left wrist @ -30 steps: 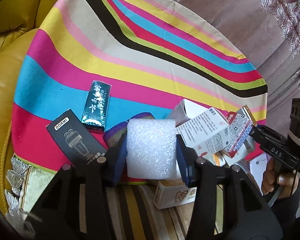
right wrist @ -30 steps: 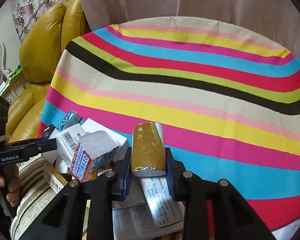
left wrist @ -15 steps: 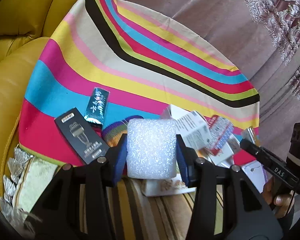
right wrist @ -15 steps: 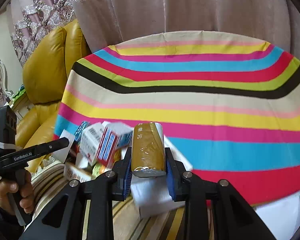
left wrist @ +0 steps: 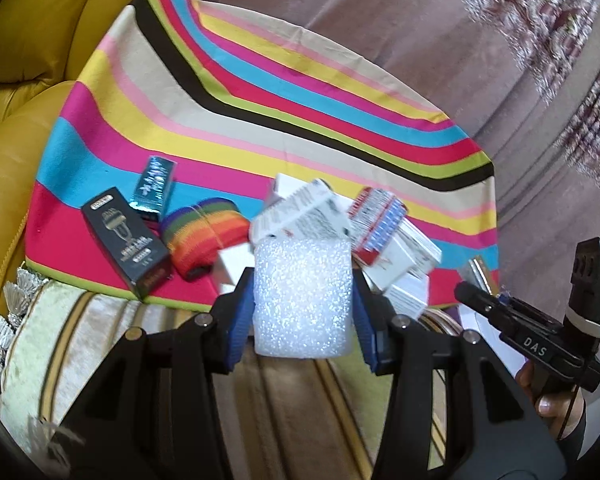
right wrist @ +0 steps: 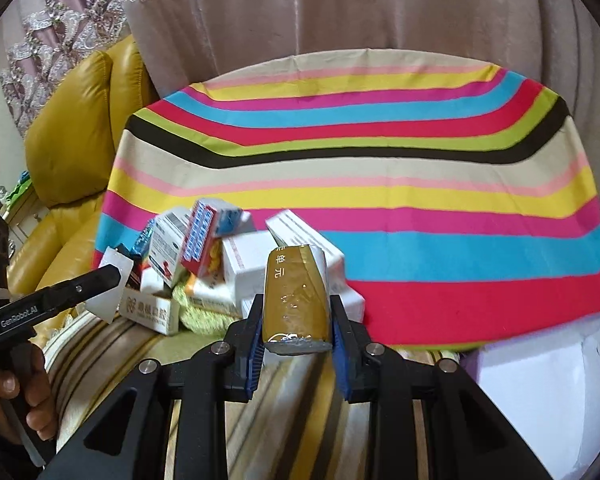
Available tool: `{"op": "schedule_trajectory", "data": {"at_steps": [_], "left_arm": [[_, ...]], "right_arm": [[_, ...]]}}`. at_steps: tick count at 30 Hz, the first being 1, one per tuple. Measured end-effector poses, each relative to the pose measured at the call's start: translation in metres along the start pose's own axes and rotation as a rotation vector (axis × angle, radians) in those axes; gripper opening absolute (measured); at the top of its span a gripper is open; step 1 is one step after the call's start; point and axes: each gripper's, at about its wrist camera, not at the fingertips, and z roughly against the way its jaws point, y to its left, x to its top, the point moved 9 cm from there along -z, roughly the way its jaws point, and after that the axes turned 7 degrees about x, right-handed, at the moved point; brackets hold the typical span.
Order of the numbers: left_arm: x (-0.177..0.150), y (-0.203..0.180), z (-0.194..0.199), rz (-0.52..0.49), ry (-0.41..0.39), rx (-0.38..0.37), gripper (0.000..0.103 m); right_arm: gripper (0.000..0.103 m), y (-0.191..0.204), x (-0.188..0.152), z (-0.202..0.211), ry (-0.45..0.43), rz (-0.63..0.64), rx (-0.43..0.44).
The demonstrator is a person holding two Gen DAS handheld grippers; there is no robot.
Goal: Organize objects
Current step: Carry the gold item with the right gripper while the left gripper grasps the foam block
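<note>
Left claw (left wrist: 303,304) was clamped on a white foam block (left wrist: 302,300), held up off the near edge of the striped cloth (left wrist: 260,120). Right claw (right wrist: 296,320) was closed tight on a gold-wrapped bar (right wrist: 294,292), also lifted, just near of the pile. Pile of small boxes (right wrist: 204,256) sat jumbled at the cloth's near-left edge. Black box (left wrist: 126,242), teal box (left wrist: 154,184) and rainbow band (left wrist: 204,234) lay left of it, loosely apart. Far and right parts of the cloth were bare. Judgement: early stage, two items picked, none placed, most of the pile unsorted.
</note>
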Motion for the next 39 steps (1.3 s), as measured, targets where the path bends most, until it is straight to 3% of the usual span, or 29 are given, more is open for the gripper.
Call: {"op": "schedule_trajectory", "data": {"at_steps": [17, 39], "left_arm": [[-0.029, -0.084, -0.004, -0.145, 0.068, -0.095, 0.05], [-0.079, -0.219, -0.037, -0.371, 0.22, -0.247, 0.05]], "right_arm": [[0.031, -0.054, -0.042, 0.038, 0.03, -0.152, -0.124], [0.031, -0.146, -0.1, 0.09, 0.027, -0.387, -0.289]]}}
